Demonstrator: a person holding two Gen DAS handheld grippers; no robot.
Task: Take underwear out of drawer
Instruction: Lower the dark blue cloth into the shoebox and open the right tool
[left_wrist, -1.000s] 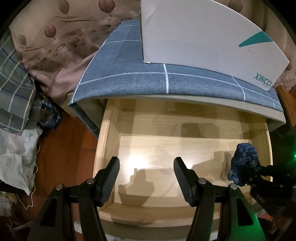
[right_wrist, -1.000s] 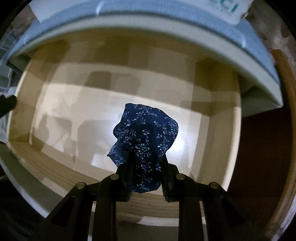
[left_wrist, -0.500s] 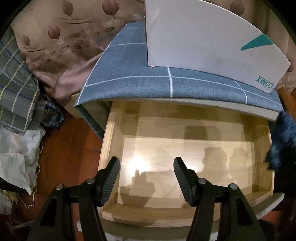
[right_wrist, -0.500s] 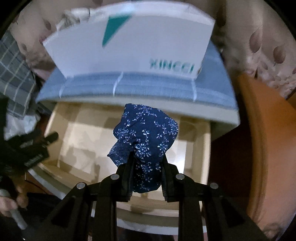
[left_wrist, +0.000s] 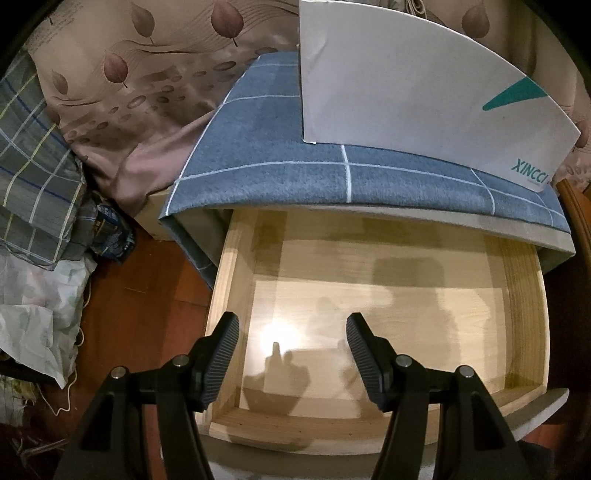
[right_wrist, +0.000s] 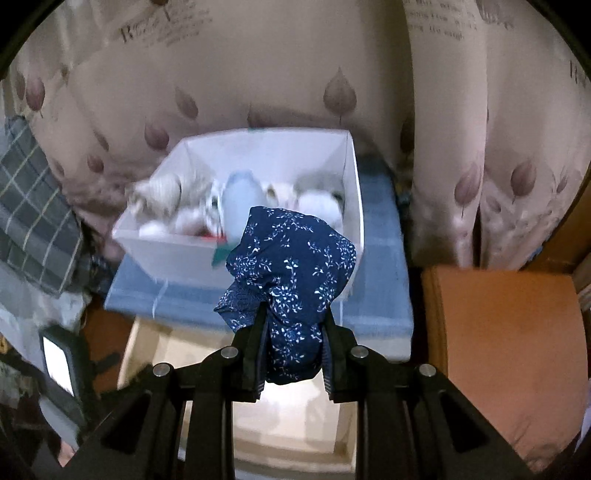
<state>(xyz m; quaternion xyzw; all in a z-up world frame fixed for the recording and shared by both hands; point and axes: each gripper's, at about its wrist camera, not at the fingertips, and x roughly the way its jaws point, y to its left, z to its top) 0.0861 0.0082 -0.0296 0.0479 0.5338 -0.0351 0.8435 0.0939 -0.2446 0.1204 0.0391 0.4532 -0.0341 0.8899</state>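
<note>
The right gripper (right_wrist: 291, 354) clamps the bunched blue floral underwear (right_wrist: 291, 280) at frame centre, above the drawer (right_wrist: 155, 354) rim at the bottom. The white box (right_wrist: 347, 177) sits open behind. In the left view, the left gripper (left_wrist: 291, 354) stands wide and empty over the bare drawer floor (left_wrist: 424, 325), walls clear all round.
</note>
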